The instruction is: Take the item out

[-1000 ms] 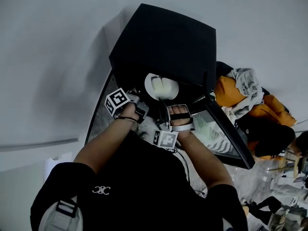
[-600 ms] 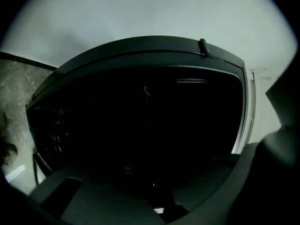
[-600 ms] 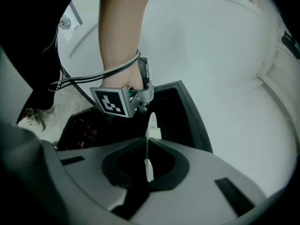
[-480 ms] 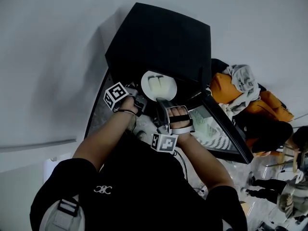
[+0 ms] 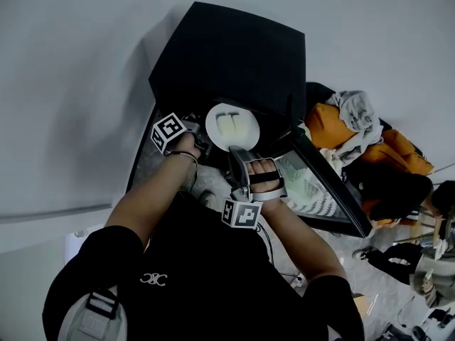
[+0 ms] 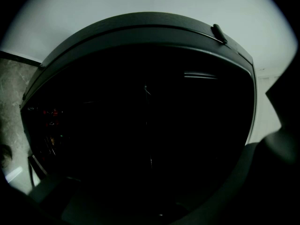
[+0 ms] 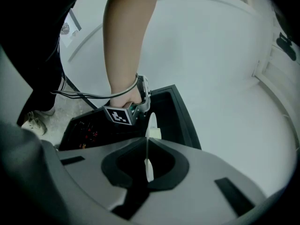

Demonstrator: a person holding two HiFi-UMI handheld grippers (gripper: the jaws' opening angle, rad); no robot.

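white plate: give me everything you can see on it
The white plate is round, smooth and looks ceramic. It carries two pale pieces of food. It lies roughly level at the open front of the black appliance. The right gripper is shut on its near rim, and from that gripper's view the plate is a thin edge.

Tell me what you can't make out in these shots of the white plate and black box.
- Left gripper view: the left gripper's jaws are lost in the dark inside the black box-shaped appliance; open or shut, unclear.
- Head view: pale food on the round white plate is too small to name.
- Right gripper view: right gripper clamps the plate edge-on, hiding its top.
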